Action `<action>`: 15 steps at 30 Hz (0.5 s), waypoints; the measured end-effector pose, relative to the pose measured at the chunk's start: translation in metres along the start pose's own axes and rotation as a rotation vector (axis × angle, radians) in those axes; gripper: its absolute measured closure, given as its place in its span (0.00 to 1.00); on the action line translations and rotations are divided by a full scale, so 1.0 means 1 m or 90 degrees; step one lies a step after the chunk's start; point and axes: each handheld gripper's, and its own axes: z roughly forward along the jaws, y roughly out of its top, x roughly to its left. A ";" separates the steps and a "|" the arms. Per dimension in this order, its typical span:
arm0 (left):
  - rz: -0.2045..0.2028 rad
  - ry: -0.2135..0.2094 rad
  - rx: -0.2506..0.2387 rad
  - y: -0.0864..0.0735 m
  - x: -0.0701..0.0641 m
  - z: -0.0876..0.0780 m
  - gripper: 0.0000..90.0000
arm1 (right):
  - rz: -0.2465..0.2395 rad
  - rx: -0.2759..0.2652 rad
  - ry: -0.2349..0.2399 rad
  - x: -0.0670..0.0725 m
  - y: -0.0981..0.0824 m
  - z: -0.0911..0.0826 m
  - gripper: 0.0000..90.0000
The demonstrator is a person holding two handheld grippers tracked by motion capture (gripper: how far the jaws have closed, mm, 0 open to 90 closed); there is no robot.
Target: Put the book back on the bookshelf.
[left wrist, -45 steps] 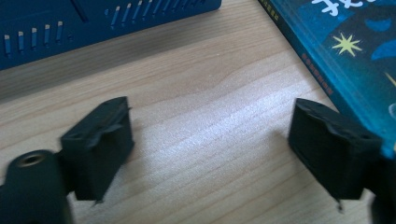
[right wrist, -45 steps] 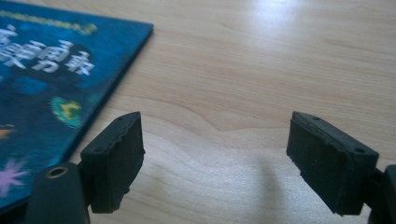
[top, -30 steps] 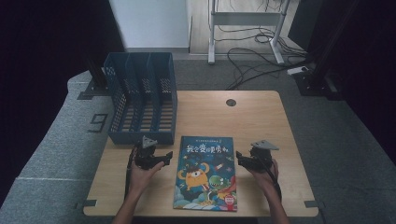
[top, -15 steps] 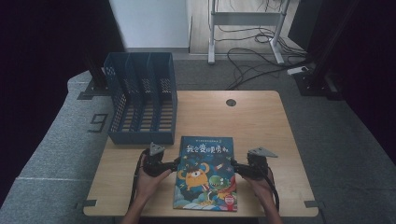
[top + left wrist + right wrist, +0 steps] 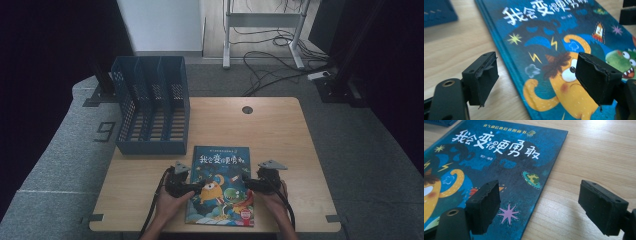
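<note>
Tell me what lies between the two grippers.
The picture book lies flat on the table between the left gripper and right gripper, as the high view shows.

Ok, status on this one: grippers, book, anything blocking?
Left gripper open, straddling the book's left edge. Right gripper open over its right edge. Book flat on table, not gripped. File rack stands apart, nothing blocking.

Both forearms are reaching in over the tabletop's near edge; the left gripper (image 5: 196, 187) and the right gripper (image 5: 248, 183) are facing each other, jaws standing wide apart.
</note>
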 end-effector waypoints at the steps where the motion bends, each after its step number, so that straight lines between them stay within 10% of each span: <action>1: 0.006 0.000 0.003 0.000 -0.001 0.001 0.20 | -0.002 0.000 0.002 0.001 0.000 0.001 0.19; 15: 0.007 -0.002 0.034 -0.006 -0.005 0.014 0.16 | -0.015 0.016 0.010 0.008 -0.004 0.010 0.19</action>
